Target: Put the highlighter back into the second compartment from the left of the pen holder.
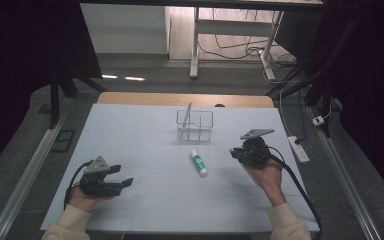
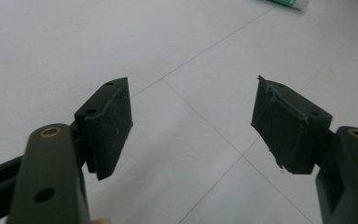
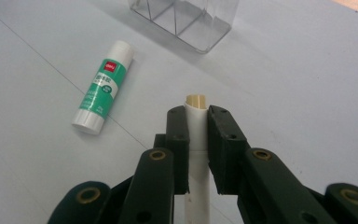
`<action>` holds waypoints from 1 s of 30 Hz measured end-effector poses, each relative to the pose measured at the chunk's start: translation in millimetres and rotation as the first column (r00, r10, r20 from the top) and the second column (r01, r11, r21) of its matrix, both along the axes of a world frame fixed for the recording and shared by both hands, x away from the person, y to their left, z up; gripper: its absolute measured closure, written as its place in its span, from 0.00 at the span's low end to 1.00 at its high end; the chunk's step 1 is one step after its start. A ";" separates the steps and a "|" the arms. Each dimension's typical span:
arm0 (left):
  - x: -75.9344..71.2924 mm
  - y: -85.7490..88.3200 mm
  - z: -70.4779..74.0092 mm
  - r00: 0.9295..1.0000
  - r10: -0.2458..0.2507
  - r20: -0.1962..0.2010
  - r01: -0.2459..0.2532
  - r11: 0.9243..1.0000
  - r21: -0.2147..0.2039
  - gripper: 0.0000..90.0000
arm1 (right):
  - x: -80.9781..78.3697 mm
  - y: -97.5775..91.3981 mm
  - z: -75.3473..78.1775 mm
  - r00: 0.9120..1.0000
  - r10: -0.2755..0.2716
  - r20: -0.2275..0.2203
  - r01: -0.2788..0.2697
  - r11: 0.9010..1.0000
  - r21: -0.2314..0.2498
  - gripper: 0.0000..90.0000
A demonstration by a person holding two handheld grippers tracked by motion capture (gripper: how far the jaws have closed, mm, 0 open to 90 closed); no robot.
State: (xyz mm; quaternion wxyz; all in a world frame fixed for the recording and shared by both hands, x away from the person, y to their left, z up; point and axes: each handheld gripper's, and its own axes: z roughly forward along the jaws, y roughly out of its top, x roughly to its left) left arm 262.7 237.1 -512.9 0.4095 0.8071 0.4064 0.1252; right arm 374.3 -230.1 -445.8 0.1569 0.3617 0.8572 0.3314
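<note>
A: So, in the high view, what is lying where?

B: The glue stick (image 1: pixel 198 162) is lying at centre frame on the white table (image 1: pixel 145 135), below the clear organizer (image 1: pixel 195 125). The left gripper (image 1: pixel 122 176) is sitting at lower left with bare tabletop all around it; the right gripper (image 1: pixel 236 153) is hovering right of centre, close to the table's right edge. Its fingers are too small there to read.

A: And the left gripper view?

B: The left gripper (image 2: pixel 191 123) is showing its jaws standing wide apart, nothing between them, just seamed table beneath. The glue stick (image 2: pixel 289 3) is being cut off at the top edge, a mere sliver.

A: Is the right gripper view adding anything?

B: Yes. The right gripper (image 3: pixel 198 128) is clamping a white tube (image 3: pixel 196 112) with a yellowish tip, which the high view is not resolving. The tube's lower end is disappearing behind the jaws. The glue stick (image 3: pixel 104 86) is lying capped at upper left, and the organizer (image 3: pixel 186 21) is being cropped by the top edge.
</note>
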 end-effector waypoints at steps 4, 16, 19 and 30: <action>-0.1 0.0 -0.1 1.000 0.001 0.001 -0.001 1.000 0.003 0.32 | 0.5 -1.1 0.7 1.000 -0.004 0.005 0.004 1.000 0.020 0.87; -0.2 -0.4 -0.3 1.000 -0.002 0.000 0.002 1.000 0.005 0.32 | 0.1 -2.9 7.9 0.998 -0.018 0.057 0.011 0.993 0.115 0.87; -0.7 -0.4 0.4 1.000 -0.003 0.003 0.003 1.000 0.004 0.32 | 1.4 -1.6 8.5 0.998 -0.015 0.064 0.006 0.992 0.127 0.87; -1.2 -0.9 0.6 1.000 0.000 0.004 0.000 1.000 0.006 0.32 | 5.9 3.7 10.9 0.995 -0.012 0.098 -0.008 0.979 0.203 0.87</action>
